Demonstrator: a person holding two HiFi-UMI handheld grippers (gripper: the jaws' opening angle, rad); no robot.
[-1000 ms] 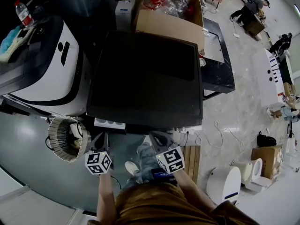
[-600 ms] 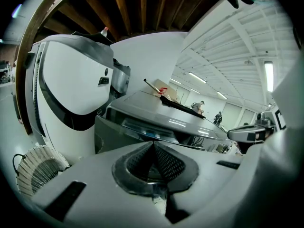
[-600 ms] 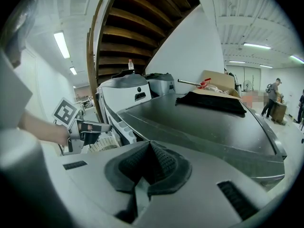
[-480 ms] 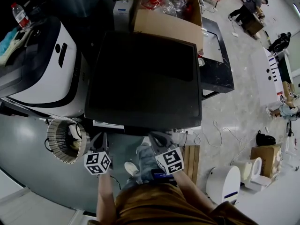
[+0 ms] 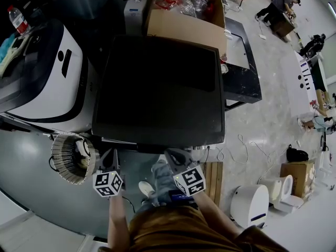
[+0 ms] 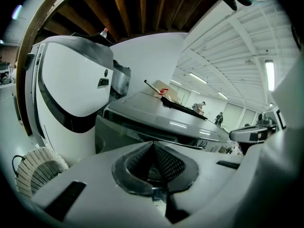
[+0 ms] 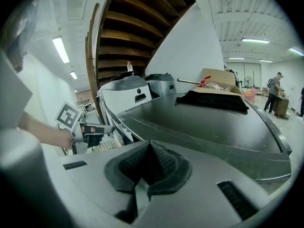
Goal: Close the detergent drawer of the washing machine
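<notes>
The head view looks steeply down on the washing machine (image 5: 160, 88) from over its front edge. Both gripper views sit low there, facing across its shared top.

Washer (image 5: 160, 88) in the centre. White machine (image 5: 52, 77) on its left, with a bottle (image 5: 16, 17) at the far-left rear. Box (image 5: 184, 28) behind the washer, bench (image 5: 244, 77) to its right. Drawer (image 5: 119, 140) at the washer's front-left edge. Left gripper (image 5: 107, 159) just before the drawer, right gripper (image 5: 173, 156) before the washer's front middle. Round fan (image 5: 68, 156) on the floor left of the left gripper. Toilet (image 5: 283, 190) on the floor at far right.
</notes>
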